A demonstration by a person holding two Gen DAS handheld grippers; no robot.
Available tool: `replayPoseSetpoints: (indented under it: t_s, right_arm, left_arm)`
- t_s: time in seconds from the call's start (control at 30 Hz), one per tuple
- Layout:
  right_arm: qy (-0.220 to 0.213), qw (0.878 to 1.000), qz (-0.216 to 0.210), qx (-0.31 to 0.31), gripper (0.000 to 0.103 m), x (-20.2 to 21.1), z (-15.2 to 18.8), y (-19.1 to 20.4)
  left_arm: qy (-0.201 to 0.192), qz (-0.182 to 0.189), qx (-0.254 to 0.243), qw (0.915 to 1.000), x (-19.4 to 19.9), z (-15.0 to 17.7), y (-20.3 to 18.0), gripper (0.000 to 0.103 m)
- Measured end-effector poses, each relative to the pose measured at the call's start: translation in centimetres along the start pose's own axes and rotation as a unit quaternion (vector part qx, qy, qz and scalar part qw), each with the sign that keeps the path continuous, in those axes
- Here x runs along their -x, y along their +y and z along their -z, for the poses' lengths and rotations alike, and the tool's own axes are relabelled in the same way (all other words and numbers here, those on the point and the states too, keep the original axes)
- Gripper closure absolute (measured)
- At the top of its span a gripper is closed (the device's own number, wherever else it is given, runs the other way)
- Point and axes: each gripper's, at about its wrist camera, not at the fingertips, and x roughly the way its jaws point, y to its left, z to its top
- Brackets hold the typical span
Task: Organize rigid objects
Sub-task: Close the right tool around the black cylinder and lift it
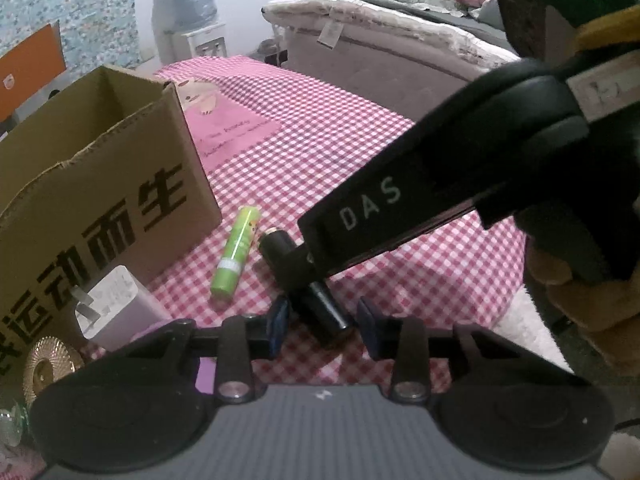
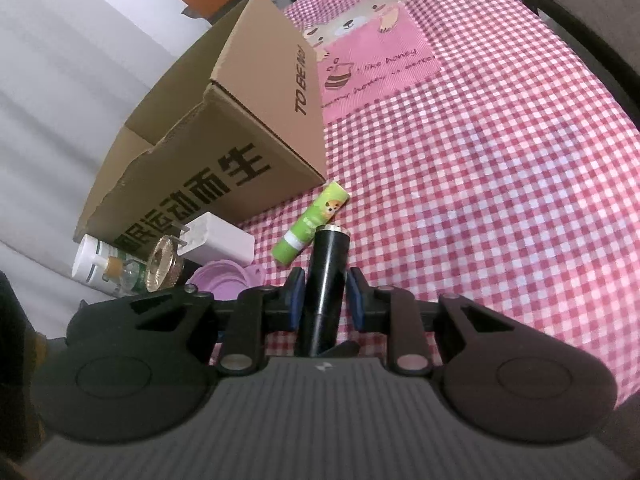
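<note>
Right gripper (image 2: 322, 296): jaws narrow, one blue pad on each side of the black cylinder (image 2: 326, 276); contact with the pads cannot be confirmed.
Black cylinder: lies on the checked cloth (image 2: 500, 200), running from between the right jaws forward, metal-rimmed end farthest from them.
Left gripper (image 1: 322, 324): jaws wide; the near end of the black cylinder (image 1: 320, 300) sits just ahead of the gap, touching neither pad.
Green tube (image 2: 310, 224): flat on the cloth, just ahead-left of the right jaws, beside the cylinder's far end.
Cardboard box (image 2: 240, 128): open-topped, ahead-left of both jaws, beyond the green tube.
White charger (image 2: 216, 242): left of the right jaws, against the box base, prongs pointing left.
Right wrist view only: purple lid (image 2: 222, 276) and gold ridged disc (image 2: 164, 262) close left of the jaws; white bottle (image 2: 94, 262) farther left; bear-print patch (image 2: 372, 48) far ahead.
Left wrist view only: right gripper's body (image 1: 400, 208) marked "DAS" descending from upper right onto the cylinder; bed (image 1: 380, 36) and water dispenser (image 1: 192, 12) far ahead.
</note>
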Motion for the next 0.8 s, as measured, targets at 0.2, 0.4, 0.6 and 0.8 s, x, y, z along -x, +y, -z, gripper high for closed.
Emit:
replayPoseSetpoints:
  t_s: [0.2,0.4,0.6,0.8]
  right_arm:
    - [0.006,1.0,-0.007,-0.004,0.081,-0.5,-0.4,-0.1]
    - [0.014,0.999,-0.027,-0.027,0.081,-0.6,-0.5,-1.0]
    - [0.017,0.997,-0.056,-0.053,0.081,-1.1,-0.4,-1.5]
    - [0.013,0.99,-0.098,-0.1,0.081,-1.6,0.0,-3.0]
  left_arm:
    - [-0.002,0.005,0.017,0.9998,-0.7,-0.7,0.6,0.064]
    - [-0.002,0.008,0.023,0.9997,-0.7,-0.6,1.0,0.059]
    - [-0.001,0.006,0.03,0.9995,-0.8,-0.9,1.6,0.05]
    - [-0.009,-0.003,0.045,0.9989,-0.5,-0.6,2.1,0.054]
